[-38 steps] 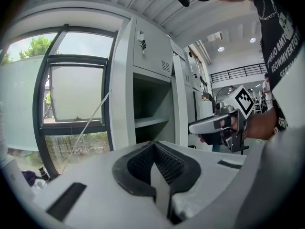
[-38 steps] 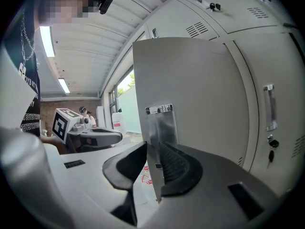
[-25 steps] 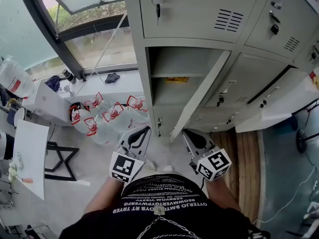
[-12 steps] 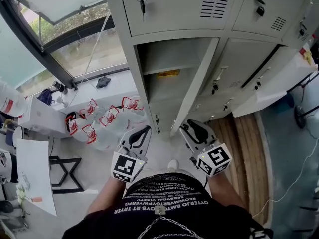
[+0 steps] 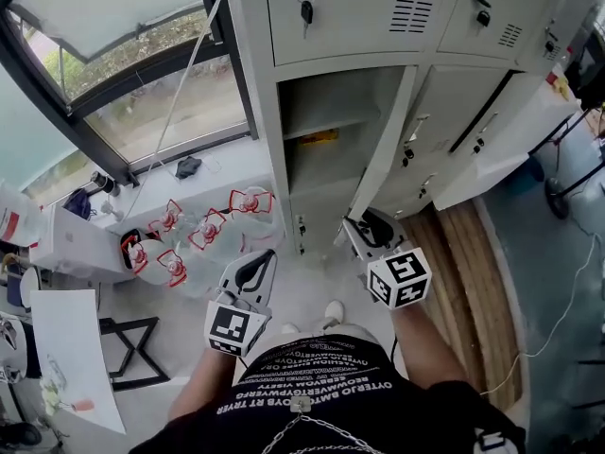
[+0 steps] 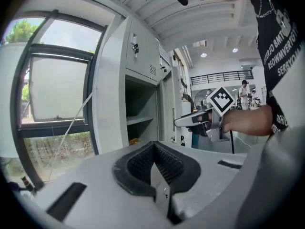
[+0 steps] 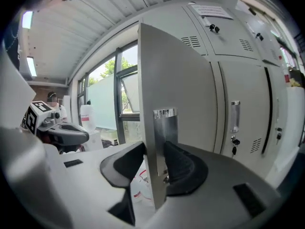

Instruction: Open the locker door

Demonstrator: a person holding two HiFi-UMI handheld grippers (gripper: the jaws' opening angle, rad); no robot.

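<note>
The grey steel locker bank (image 5: 378,26) fills the upper right of the head view. Its lower locker door (image 5: 383,149), a plain grey metal panel, stands swung well out, edge-on at centre frame, and the compartment behind it is exposed.

The right gripper (image 7: 155,152) is clenched on the door's free edge. Its jaws have just closed in a little with the panel between them. Keep the grip square to the panel and follow the hinge arc, since a straight pull would likely twist the edge free.

The left gripper (image 6: 153,149), lower centre-left, is closed on nothing. Keep it clear of the swing.

The polished handle plate (image 7: 165,128) lies against the right jaw.
</note>
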